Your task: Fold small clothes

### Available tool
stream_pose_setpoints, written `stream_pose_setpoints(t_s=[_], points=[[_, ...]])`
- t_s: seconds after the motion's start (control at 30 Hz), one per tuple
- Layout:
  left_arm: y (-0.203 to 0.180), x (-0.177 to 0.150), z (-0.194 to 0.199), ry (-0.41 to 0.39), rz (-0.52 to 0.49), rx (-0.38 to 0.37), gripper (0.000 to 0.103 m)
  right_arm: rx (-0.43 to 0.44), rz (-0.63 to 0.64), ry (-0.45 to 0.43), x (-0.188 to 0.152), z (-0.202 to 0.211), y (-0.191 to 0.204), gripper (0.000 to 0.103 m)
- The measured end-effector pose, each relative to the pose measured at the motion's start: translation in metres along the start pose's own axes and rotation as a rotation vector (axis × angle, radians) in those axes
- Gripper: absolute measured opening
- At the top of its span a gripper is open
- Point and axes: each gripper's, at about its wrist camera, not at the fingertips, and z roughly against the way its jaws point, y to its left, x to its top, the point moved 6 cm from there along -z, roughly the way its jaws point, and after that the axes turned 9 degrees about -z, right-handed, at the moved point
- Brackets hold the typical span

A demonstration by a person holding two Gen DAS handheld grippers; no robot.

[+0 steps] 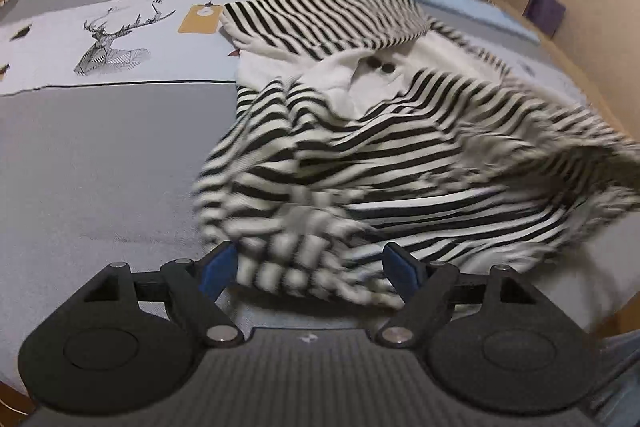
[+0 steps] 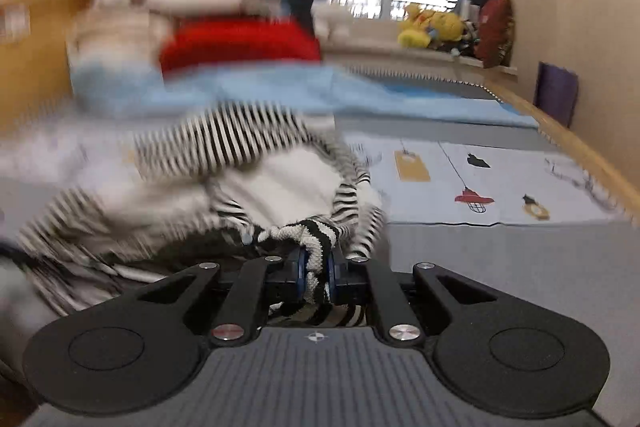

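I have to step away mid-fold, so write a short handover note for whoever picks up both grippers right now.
Left gripper: open, a bunched part of the striped garment lies loose between its fingers.
Right gripper: shut on a striped edge of the garment.
Garment: crumpled on the bed cover, white collar with two dark buttons showing.
Done: no neat fold visible yet.
Left: spread it flat, then fold.

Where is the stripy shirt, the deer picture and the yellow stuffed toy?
Stripy shirt [image 1: 360, 155]: left wrist view, on its striped front.
Deer picture [image 1: 108, 47]: left wrist view, on the deer's body, printed on the bedcover.
Yellow stuffed toy [image 2: 432, 27]: right wrist view, on its yellow body, on the windowsill.
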Motion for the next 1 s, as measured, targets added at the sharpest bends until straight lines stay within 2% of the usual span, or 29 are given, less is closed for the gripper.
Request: stream_pose_setpoints(t_s=[0.07,0.13,0.23,0.37,0.4,0.43,0.47,0.5,0.57,0.67,0.7,0.73,0.8,0.83,0.9,0.97,1.0], points=[[-0.004,0.001,-0.006,0.008,-0.016,0.010,0.084,0.017,-0.026,-0.005,-0.005,0.023,-0.011,0.011],[-0.014,0.003,-0.008,-0.002,-0.051,0.012,0.084,0.029,-0.037,0.036,-0.018,0.030,-0.019,0.011],[-0.034,0.007,-0.007,-0.023,-0.151,0.020,0.084,-0.014,-0.018,0.079,-0.034,0.026,-0.025,0.011],[-0.057,0.014,-0.011,-0.032,-0.274,0.042,0.083,-0.044,-0.046,0.095,-0.046,0.017,-0.025,0.011],[-0.058,0.017,-0.018,-0.016,-0.302,0.057,0.071,-0.053,-0.049,0.097,-0.048,0.011,-0.027,0.011],[-0.058,0.018,-0.026,0.003,-0.315,0.070,0.042,-0.063,-0.053,0.099,-0.050,0.008,-0.030,0.011],[-0.056,0.018,-0.035,0.043,-0.312,0.068,0.025,-0.077,-0.070,0.110,-0.052,0.005,-0.035,0.011],[-0.053,0.020,-0.038,0.064,-0.287,0.066,0.022,-0.076,-0.096,0.127,-0.052,0.001,-0.039,0.011],[-0.047,0.023,-0.020,0.019,-0.231,0.044,0.018,-0.068,-0.150,0.135,-0.050,-0.003,-0.046,0.011],[-0.029,0.018,0.043,-0.092,-0.151,-0.003,0.018,-0.074,-0.175,0.100,-0.047,0.002,-0.052,0.011],[-0.024,0.010,0.057,-0.099,-0.135,-0.013,0.017,-0.052,-0.188,0.087,-0.047,0.007,-0.052,0.011],[-0.018,0.000,0.067,-0.088,-0.124,-0.010,0.002,-0.034,-0.197,0.082,-0.048,0.011,-0.053,0.011],[-0.008,-0.027,0.066,-0.019,-0.138,0.034,0.001,-0.011,-0.193,0.119,-0.058,0.015,-0.054,0.011],[-0.004,-0.040,0.059,0.022,-0.144,0.041,0.001,-0.030,-0.184,0.157,-0.064,0.012,-0.057,0.012],[0.005,-0.059,0.040,0.104,-0.114,0.071,0.001,-0.052,-0.203,0.285,-0.080,0.000,-0.065,0.014],[0.006,-0.055,0.040,0.074,-0.064,0.060,0.003,-0.109,-0.228,0.383,-0.093,-0.010,-0.074,0.023],[0.002,-0.046,0.045,0.022,-0.053,0.041,0.007,-0.140,-0.220,0.365,-0.092,-0.008,-0.075,0.040]])
